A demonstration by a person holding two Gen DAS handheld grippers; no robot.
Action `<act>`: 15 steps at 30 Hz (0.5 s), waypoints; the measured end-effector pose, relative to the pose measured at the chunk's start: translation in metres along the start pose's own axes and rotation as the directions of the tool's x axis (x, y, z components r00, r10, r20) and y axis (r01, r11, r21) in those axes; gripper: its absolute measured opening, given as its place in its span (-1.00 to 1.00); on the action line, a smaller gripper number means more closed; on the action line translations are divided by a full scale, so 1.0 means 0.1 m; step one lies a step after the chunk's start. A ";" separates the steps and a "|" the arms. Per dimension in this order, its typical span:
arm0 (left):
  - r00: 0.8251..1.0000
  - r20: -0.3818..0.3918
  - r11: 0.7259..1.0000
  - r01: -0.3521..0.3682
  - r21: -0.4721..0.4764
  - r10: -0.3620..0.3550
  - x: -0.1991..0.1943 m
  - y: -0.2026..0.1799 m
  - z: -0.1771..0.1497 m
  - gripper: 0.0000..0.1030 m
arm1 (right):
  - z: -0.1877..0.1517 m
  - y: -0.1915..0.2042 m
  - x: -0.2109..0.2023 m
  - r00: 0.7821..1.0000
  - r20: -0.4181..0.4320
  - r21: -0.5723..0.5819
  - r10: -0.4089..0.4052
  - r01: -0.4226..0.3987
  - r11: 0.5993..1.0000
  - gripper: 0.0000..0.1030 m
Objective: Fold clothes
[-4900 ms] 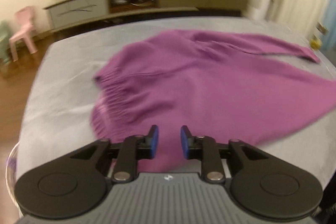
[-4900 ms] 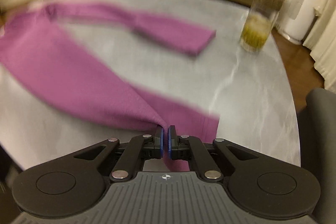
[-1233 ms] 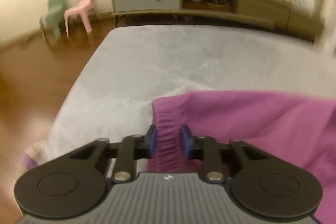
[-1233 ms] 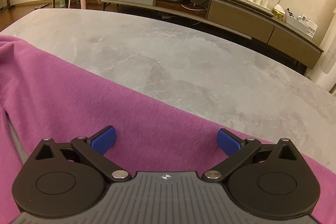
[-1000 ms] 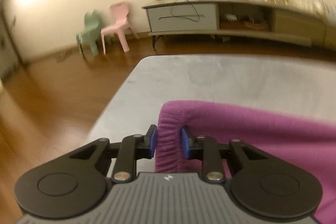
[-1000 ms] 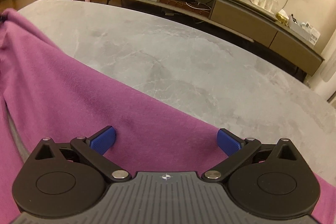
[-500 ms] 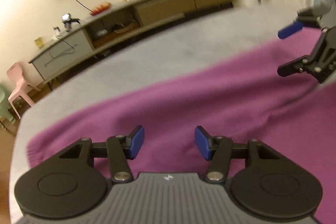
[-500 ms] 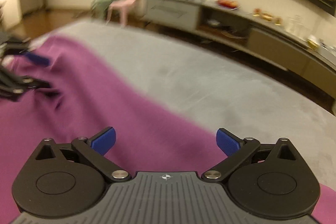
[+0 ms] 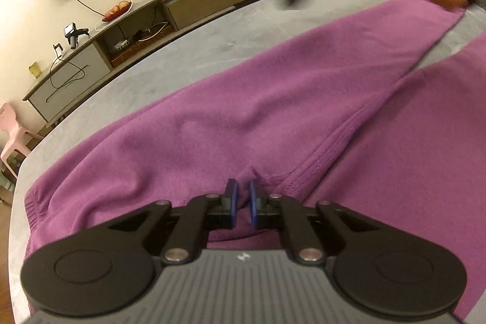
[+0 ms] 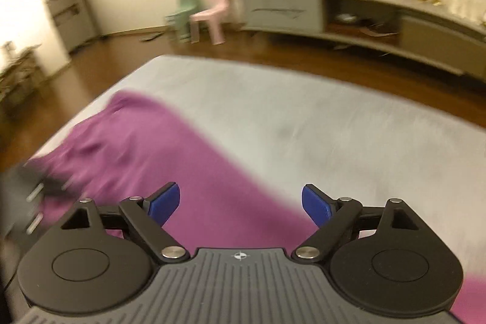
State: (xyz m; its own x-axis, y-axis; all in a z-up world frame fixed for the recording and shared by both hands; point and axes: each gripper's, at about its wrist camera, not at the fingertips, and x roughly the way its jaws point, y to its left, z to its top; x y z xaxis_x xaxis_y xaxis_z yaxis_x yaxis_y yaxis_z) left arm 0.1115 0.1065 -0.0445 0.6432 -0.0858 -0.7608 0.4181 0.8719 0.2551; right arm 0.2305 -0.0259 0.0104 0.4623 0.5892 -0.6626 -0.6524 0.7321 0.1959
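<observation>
Left hand-held gripper [image 9: 242, 204] closed — pinching sweatpants [image 9: 273, 111].

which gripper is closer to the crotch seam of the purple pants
Left. The left gripper is shut on the purple pants right beside that seam; the right gripper hovers open over one leg.
</observation>
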 end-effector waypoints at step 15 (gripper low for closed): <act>0.993 0.073 0.991 0.100 -0.091 -0.094 -0.09 0.30 -0.16 -0.64 | 0.51 0.67 1.67 0.922 -0.030 -0.397 -0.385 0.342 0.851 0.15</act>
State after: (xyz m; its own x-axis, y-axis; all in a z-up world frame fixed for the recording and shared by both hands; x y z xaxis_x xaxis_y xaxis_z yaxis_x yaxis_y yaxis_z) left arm 0.1076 0.1411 -0.0396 0.6463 -0.2023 -0.7358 0.4202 0.8992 0.1219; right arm 0.2947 0.1391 -0.0504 0.6594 0.2511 -0.7086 -0.6357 0.6893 -0.3474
